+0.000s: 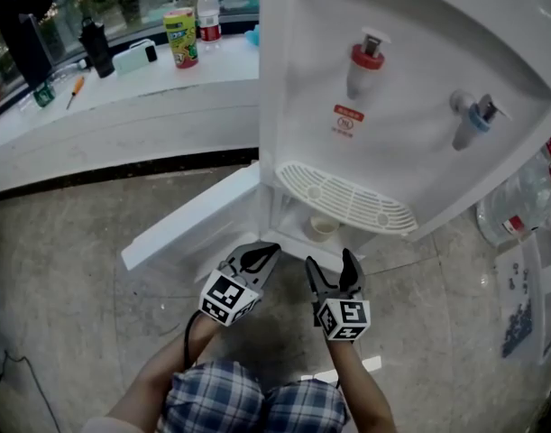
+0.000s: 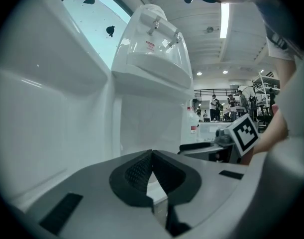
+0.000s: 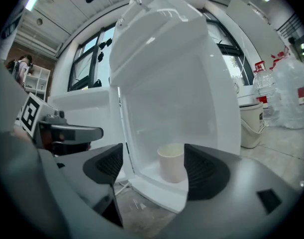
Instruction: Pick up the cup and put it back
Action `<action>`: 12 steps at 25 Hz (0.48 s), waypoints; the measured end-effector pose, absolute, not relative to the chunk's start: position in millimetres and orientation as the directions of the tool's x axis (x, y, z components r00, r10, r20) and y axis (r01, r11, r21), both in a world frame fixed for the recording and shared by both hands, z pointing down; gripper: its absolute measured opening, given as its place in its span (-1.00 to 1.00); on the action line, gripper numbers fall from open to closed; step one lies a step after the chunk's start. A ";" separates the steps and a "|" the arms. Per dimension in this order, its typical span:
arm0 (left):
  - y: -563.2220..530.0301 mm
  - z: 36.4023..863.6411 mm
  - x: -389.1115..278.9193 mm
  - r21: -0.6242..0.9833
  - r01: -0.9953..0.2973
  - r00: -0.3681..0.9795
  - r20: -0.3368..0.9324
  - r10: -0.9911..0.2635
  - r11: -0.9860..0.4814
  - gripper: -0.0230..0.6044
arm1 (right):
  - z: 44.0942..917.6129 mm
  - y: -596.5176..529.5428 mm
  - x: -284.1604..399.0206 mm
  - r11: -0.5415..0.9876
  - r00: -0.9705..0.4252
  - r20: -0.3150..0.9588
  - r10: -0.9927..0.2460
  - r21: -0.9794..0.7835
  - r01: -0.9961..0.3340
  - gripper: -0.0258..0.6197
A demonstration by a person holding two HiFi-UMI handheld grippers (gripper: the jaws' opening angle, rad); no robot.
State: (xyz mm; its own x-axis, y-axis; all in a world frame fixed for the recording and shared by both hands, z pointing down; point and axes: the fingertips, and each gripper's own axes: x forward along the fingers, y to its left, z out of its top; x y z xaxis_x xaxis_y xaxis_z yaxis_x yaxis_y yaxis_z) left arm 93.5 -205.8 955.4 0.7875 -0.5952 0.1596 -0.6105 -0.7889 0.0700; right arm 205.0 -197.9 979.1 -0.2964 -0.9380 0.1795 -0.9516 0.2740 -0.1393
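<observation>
White plastic is filling most of what you are facing: a tall white water dispenser point(image 1: 410, 106) with a red tap point(image 1: 367, 57) and a blue tap point(image 1: 473, 115) above a white slotted drip tray point(image 1: 347, 197). Below that tray the dispenser's lower compartment is standing open, its white door point(image 1: 194, 224) swinging out to the dispenser's left over the grey stone floor point(image 1: 77, 242).

A small cream paper cup point(image 1: 323, 227) is standing upright on the floor of that compartment, directly under the drip tray.

You are holding the right gripper point(image 1: 329, 264) just in front of the dispenser's opening, its jaws spread wide. In the right gripper view the cup is showing in the gap between them, but it is sitting farther in, and neither pad is touching it.

You are holding the left gripper point(image 1: 268, 251) at the same opening, on the side of the open door. Its jaws are meeting at the tips with nothing between them. The two grippers are sitting side by side, near each other but apart.

Behind the dispenser and to its left, a long white desk point(image 1: 122, 97) is carrying a green can point(image 1: 181, 36) and a clear bottle with a red cap point(image 1: 208, 13). To the dispenser's right, a large clear water bottle point(image 1: 528, 197) is resting on the floor.
</observation>
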 end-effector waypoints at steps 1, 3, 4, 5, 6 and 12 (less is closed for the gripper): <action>-206.1 954.0 93.9 0.071 -0.610 0.788 0.158 -0.595 -0.789 -0.85 | 971.4 -190.1 207.8 0.278 -0.300 0.160 -0.940 -0.146 -0.949 0.25; -206.3 953.3 94.0 0.068 -0.608 0.789 0.158 -0.593 -0.791 -0.85 | 956.2 -174.1 213.7 0.280 -0.299 0.124 -0.946 -0.146 -0.949 0.03; -205.5 952.4 94.3 0.067 -0.606 0.791 0.160 -0.591 -0.793 -0.85 | 948.8 -166.0 216.5 0.282 -0.297 0.111 -0.948 -0.136 -0.950 -0.07; -203.7 950.0 95.3 0.067 -0.602 0.794 0.162 -0.586 -0.796 -0.85 | 941.5 -158.4 219.4 0.284 -0.297 0.100 -0.950 -0.122 -0.951 -0.17; -201.5 946.4 96.3 0.068 -0.596 0.797 0.165 -0.580 -0.800 -0.85 | 934.2 -151.7 222.7 0.287 -0.297 0.091 -0.950 -0.109 -0.952 -0.28; -192.7 906.1 85.7 0.143 -0.599 0.798 0.182 -0.574 -0.788 -0.85 | 880.7 -122.7 251.4 0.253 -0.259 0.086 -0.962 -0.077 -0.964 -0.82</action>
State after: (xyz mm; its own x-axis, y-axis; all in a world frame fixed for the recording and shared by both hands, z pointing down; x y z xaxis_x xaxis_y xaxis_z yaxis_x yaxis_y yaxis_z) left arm 85.7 -192.7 906.1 0.7982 -0.5744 0.1816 -0.5993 -0.7877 0.1427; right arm 251.4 -122.7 880.7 -0.2590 -0.9620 0.0860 -0.9645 0.2528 -0.0769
